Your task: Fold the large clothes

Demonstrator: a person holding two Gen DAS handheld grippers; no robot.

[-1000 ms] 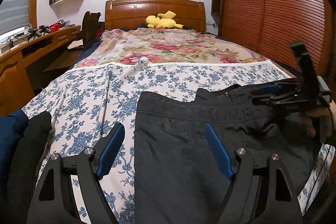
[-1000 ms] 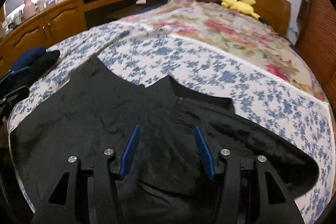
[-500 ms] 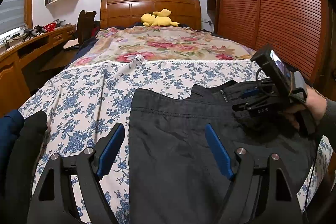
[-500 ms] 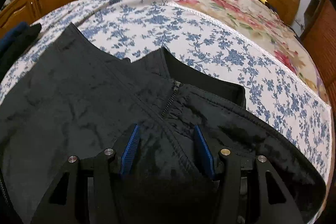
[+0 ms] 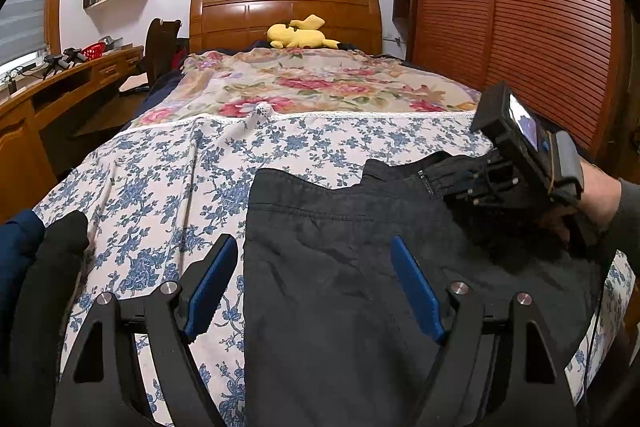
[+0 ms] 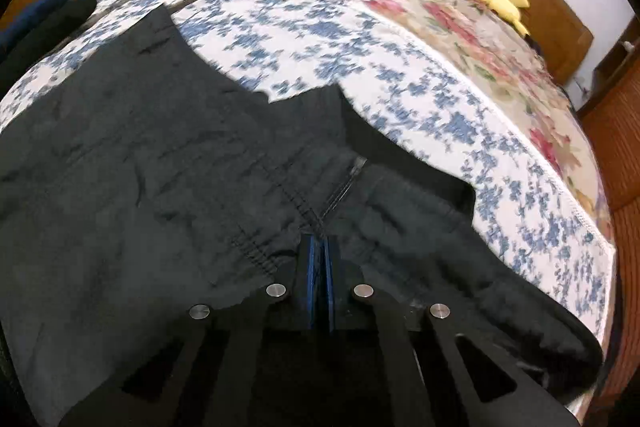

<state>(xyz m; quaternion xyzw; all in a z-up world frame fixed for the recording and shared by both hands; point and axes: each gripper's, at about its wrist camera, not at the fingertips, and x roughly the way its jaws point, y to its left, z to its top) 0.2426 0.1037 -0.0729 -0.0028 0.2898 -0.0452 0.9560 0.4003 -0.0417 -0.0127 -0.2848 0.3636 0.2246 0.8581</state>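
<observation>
Right wrist view alone shows the right gripper [image 6: 319, 259] clamped on the black trousers [image 6: 160, 187] (near the zip); the left gripper [image 5: 316, 287] gapes over their hem edge beside bare bedsheet [image 5: 160, 187].

The right tool [image 6: 319, 259], open above the black trousers [image 6: 160, 187] a second ago, has dropped and clamped its blue fingers [image 6: 310, 267] on the cloth just below the zip [image 6: 344, 187]; the left tool [image 5: 312, 287] has edged nearer the waistband.
</observation>
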